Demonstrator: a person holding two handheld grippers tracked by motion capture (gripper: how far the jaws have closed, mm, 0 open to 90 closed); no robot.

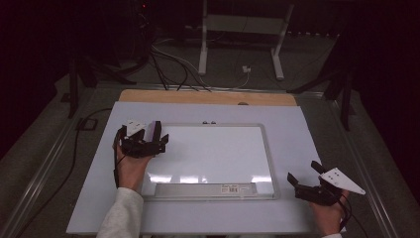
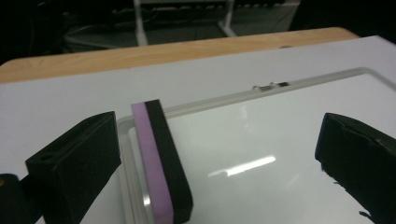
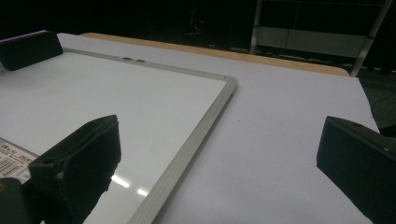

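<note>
Two grippers work over one whiteboard [image 1: 213,148], which lies flat on a pale sheet covering the table [image 1: 208,96]. From the high view, the left gripper [image 1: 143,139] sits over the board's far-left corner, while the right gripper [image 1: 309,181] hangs off the board's near-right corner above the bare sheet, well apart from the other. A tray with a barcode label [image 1: 233,188] runs along the board's near edge.

In the left gripper view, the jaws stand wide and hold nothing. Between them, much closer to the left jaw, an eraser [image 2: 161,163] — purple layer on one side, black on the other — stands on edge at the board's left frame. Its long axis runs away from the camera, roughly along the jaws' reach, so its flat faces look toward the jaws; a closing squeeze would likely meet those faces squarely, once the gripper shifts a little to centre it.

In the right gripper view, the jaws are also spread wide and empty, straddling the board's right frame [image 3: 196,140]. The eraser [image 3: 28,49] shows far off at the upper left — the left hand is plainly the nearer one.
</note>
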